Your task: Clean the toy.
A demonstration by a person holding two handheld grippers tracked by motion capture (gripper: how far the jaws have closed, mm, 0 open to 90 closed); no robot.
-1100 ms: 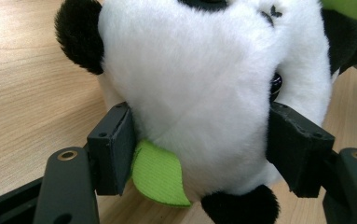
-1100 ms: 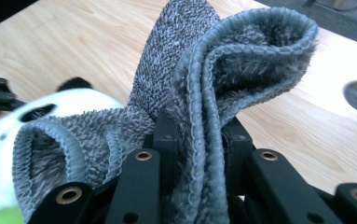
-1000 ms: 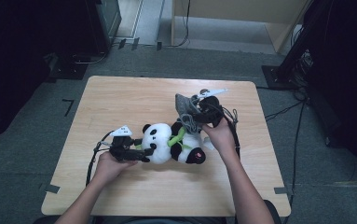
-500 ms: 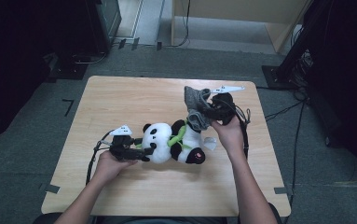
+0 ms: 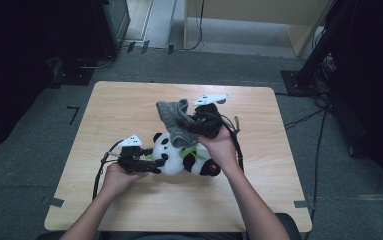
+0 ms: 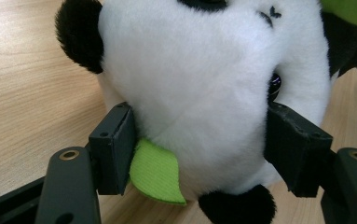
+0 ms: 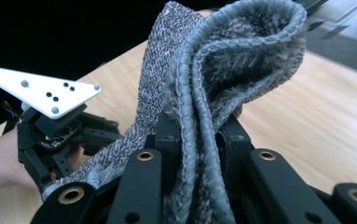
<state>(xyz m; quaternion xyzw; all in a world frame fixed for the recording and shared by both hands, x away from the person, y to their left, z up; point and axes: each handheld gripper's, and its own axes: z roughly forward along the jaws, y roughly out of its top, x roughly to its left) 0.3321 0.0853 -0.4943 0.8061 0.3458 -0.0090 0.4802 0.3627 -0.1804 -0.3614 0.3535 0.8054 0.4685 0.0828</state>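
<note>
Here, near the wooden table's (image 5: 289, 200) centre, the left gripper (image 5: 155, 165) has its jaws pressed on the head of a plush panda (image 5: 179, 157). At its one o'clock, the right gripper (image 5: 191, 125) holds a grey sock (image 5: 171, 117) clamped, lifted above the toy.

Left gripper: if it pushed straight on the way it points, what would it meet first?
The white-and-black plush panda: the left gripper already has its jaws pressed on the head, so it would push deeper into it.

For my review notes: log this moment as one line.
left gripper: clamped on panda plush head | right gripper: shut on grey cloth, raised above plush | table: wooden
</note>
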